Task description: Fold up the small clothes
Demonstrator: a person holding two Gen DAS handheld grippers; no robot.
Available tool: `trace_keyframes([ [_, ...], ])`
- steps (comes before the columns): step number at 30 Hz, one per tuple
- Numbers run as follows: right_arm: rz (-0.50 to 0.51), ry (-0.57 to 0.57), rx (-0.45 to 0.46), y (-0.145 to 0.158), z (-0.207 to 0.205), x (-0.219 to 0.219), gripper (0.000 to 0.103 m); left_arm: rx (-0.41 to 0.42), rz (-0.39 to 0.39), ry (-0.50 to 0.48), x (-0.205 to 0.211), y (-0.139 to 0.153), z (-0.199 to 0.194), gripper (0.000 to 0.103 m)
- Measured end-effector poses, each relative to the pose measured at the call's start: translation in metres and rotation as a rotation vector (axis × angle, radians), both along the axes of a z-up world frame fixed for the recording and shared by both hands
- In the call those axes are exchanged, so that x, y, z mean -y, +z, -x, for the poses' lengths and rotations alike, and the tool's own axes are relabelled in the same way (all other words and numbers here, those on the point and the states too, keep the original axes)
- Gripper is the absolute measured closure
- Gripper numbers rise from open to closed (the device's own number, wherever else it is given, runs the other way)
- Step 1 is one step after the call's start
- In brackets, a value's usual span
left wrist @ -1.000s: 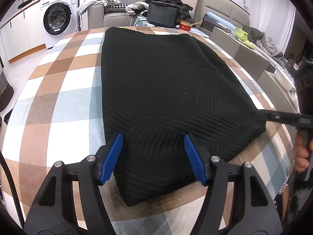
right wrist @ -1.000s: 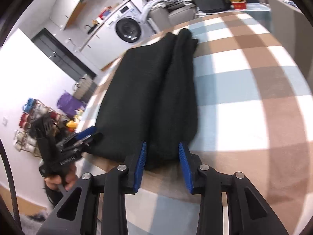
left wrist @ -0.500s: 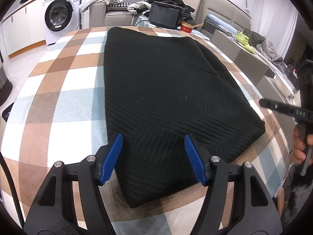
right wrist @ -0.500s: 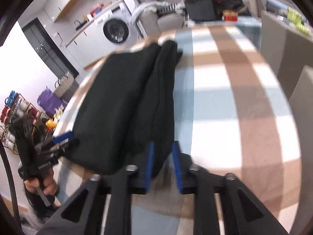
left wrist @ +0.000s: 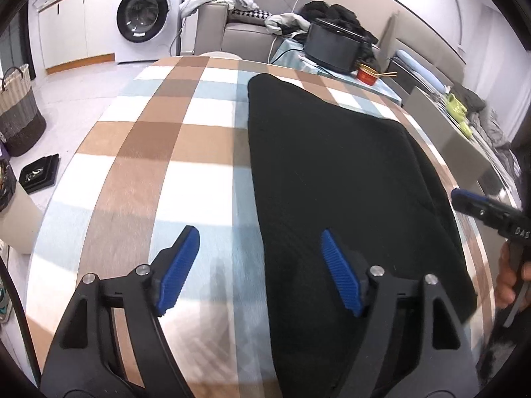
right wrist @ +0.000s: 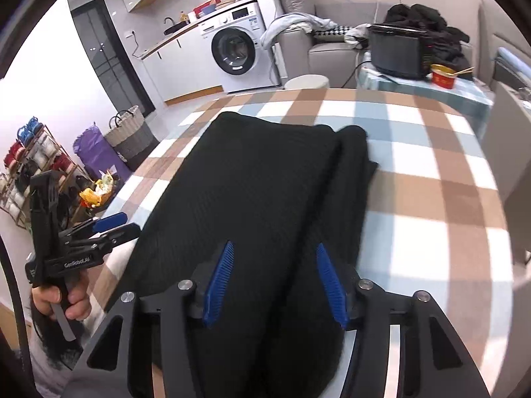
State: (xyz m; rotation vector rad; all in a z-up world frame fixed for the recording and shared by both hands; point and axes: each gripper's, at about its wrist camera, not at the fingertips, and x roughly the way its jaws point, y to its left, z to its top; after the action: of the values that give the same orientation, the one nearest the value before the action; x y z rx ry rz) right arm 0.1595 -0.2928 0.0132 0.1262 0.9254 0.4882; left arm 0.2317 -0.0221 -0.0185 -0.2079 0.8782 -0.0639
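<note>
We hover both claws over a black knit garment [left wrist: 348, 179] lying flat along the checked tabletop [left wrist: 149, 152], its right side doubled over in a long fold, ready, we judge, for the next crease. Our left claw [left wrist: 255, 265] stands wide and opening, straddling the garment's left edge with nothing pinched; our right claw [right wrist: 275, 282] is opening too, its blue pads clear of the cloth beneath them. Legible writing is scant: "DAS" on the right tool's body, and a partly readable "Gen…" mark on the left.
</note>
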Motion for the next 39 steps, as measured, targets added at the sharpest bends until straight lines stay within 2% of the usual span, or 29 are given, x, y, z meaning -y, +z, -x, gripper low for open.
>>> trace_keyframes([
  [6,-0.077,-0.032,-0.101,-0.028,-0.056,0.001,0.050,-0.029,-0.035,0.002,0.001,-0.010,-0.038,0.029],
  [8,-0.096,-0.040,-0.130,-0.036,-0.071,-0.001,0.053,-0.044,-0.039,0.000,0.003,-0.016,-0.045,0.029],
  [9,-0.082,-0.049,-0.127,-0.038,-0.077,-0.003,0.064,-0.048,-0.037,-0.002,0.004,-0.019,-0.047,0.029],
  [10,-0.043,-0.063,-0.123,-0.041,-0.083,-0.007,0.080,-0.052,-0.034,-0.003,0.004,-0.021,-0.050,0.029],
  [12,-0.027,-0.045,-0.096,-0.037,-0.087,-0.012,0.095,-0.056,-0.036,0.001,0.005,-0.024,-0.051,0.029],
  [15,0.017,-0.010,0.071,-0.006,-0.074,-0.017,0.096,-0.040,-0.039,-0.008,0.006,-0.023,-0.050,0.029],
  [18,0.087,-0.041,0.063,-0.007,-0.078,-0.017,0.096,-0.039,-0.032,-0.014,0.006,-0.023,-0.050,0.029],
  [21,0.102,-0.036,-0.067,-0.036,-0.092,-0.016,0.093,-0.058,-0.026,-0.012,0.006,-0.028,-0.051,0.029],
  [23,0.046,-0.056,-0.071,-0.036,-0.086,-0.005,0.087,-0.063,-0.007,-0.017,0.005,-0.029,-0.045,0.029],
  [28,-0.006,-0.086,-0.054,-0.023,-0.032,0.021,0.050,-0.063,0.015,-0.048,0.006,-0.027,-0.019,0.029],
  [32,-0.039,-0.111,-0.110,-0.028,0.005,0.030,0.047,-0.069,0.040,-0.083,0.013,-0.026,0.005,0.029],
  [34,-0.040,-0.130,-0.067,-0.022,0.023,0.030,0.047,-0.063,0.040,-0.107,0.020,-0.025,0.016,0.029],
  [35,-0.059,-0.112,-0.043,-0.019,0.030,0.028,0.047,-0.061,0.028,-0.117,0.024,-0.025,0.021,0.029],
  [37,-0.100,-0.053,-0.056,-0.016,0.039,0.023,0.047,-0.054,-0.003,-0.124,0.029,-0.025,0.028,0.029],
  [39,-0.096,-0.014,-0.084,-0.021,0.039,0.013,0.047,-0.054,-0.020,-0.123,0.032,-0.025,0.032,0.029],
])
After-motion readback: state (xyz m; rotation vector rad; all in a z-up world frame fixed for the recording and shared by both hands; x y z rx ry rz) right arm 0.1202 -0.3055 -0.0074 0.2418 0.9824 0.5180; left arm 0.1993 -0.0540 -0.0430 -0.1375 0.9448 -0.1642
